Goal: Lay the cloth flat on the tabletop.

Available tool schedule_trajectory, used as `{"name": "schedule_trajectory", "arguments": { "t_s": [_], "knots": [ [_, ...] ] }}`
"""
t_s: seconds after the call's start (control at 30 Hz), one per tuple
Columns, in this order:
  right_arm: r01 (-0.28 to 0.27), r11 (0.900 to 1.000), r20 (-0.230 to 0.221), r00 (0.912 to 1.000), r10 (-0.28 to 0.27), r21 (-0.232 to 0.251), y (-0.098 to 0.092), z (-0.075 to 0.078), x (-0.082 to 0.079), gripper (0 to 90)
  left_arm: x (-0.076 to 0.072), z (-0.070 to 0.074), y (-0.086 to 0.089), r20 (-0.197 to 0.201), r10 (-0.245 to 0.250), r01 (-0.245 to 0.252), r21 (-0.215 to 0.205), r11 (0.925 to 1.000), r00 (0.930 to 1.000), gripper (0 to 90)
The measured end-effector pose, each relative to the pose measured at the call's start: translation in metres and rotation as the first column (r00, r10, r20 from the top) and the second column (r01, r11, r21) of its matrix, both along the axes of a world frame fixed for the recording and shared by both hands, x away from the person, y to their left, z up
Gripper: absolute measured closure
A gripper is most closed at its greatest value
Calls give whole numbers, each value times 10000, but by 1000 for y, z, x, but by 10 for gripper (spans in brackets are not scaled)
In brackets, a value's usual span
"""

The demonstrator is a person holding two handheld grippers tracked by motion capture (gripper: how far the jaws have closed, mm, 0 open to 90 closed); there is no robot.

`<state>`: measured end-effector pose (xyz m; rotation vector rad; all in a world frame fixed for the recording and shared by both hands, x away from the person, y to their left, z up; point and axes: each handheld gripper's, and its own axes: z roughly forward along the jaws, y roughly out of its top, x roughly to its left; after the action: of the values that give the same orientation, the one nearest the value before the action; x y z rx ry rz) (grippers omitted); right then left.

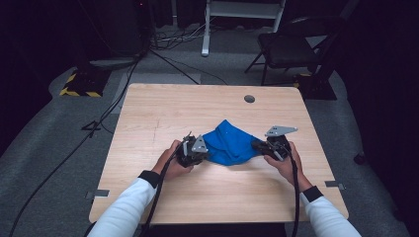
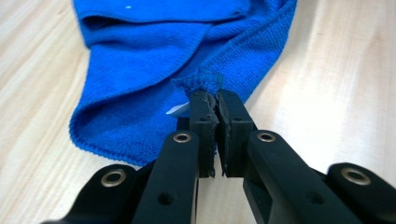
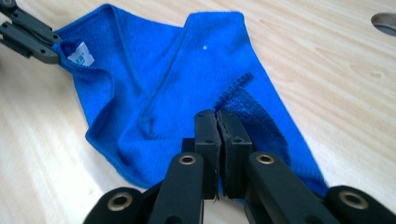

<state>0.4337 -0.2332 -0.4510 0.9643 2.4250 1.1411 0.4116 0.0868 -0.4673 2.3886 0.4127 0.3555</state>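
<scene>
A crumpled blue cloth (image 1: 230, 143) lies on the wooden table (image 1: 163, 108), between my two grippers. My left gripper (image 1: 205, 150) is at the cloth's left corner. In the left gripper view its jaws (image 2: 212, 100) are shut on a bunched corner of the cloth (image 2: 154, 56), beside a small white label. My right gripper (image 1: 258, 146) is at the cloth's right corner. In the right gripper view its jaws (image 3: 217, 116) are pressed together on a raised fold of the cloth (image 3: 163, 84). The left gripper (image 3: 53, 52) also shows at the far corner there, next to the label.
A round cable hole (image 1: 249, 98) sits in the table near its far edge, also seen as the hole (image 3: 385, 21) in the right gripper view. A dark folding chair (image 1: 291, 47) and floor cables (image 1: 123, 84) stand beyond the table.
</scene>
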Motion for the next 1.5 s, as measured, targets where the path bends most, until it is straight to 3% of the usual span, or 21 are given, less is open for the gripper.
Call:
{"name": "schedule_trajectory", "arguments": {
  "t_s": [0.4, 0.53, 0.63, 0.7, 0.77, 1.03, 1.1, 1.23, 1.27, 1.37, 1.4, 1.5],
  "knots": [
    [311, 9994, -476, 9984, -319, -167, -23, -8, -31, 830, -22, 0, 8, 37, -423, 422, 276, 9987, 9991, 854],
    [496, 9978, -698, 9962, -526, -447, -32, -17, -42, 781, -31, -6, 12, -269, -660, 676, 642, 9956, 9975, 854],
    [512, 9962, -897, 9943, -573, -700, -36, -23, -47, 714, -37, -8, 14, -261, -671, 687, 655, 9955, 9974, 853],
    [480, 9971, -1081, 9927, -542, -594, -40, -25, -51, 692, -41, -9, 15, -199, -687, 701, 795, 9944, 9974, 851],
    [480, 9973, -1161, 9918, -542, -556, -43, -25, -55, 610, -43, -11, 17, -117, -638, 646, 887, 9940, 9979, 846],
    [774, 9966, -1000, 9918, -799, -292, -59, -17, -62, 519, -35, -11, 24, 28, -194, 190, 998, 9948, 9998, 848],
    [848, 9962, -721, 9937, -861, -211, -61, -11, -57, 503, -29, -9, 27, 138, -47, 31, 1094, 9940, 9999, 849],
    [839, 9961, -615, 9944, -855, -281, -54, -10, -50, 495, -18, -6, 32, 272, 335, -362, 1061, 9937, 9991, 849],
    [626, 9962, -639, 9957, -665, -604, -45, -14, -44, 486, -12, -6, 35, 245, 534, -555, 950, 9939, 9983, 849],
    [512, 9958, -783, 9953, -571, -758, -40, -18, -40, 478, -10, -6, 38, 260, 690, -713, 991, 9925, 9973, 847],
    [379, 9940, -854, 9952, -468, -1030, -35, -22, -39, 464, -9, -6, 40, 223, 707, -723, 854, 9937, 9972, 845],
    [152, 9907, -913, 9954, -278, -1351, -33, -28, -43, 435, -17, -4, 45, 117, 626, -633, 658, 9958, 9980, 830]
  ]
}}
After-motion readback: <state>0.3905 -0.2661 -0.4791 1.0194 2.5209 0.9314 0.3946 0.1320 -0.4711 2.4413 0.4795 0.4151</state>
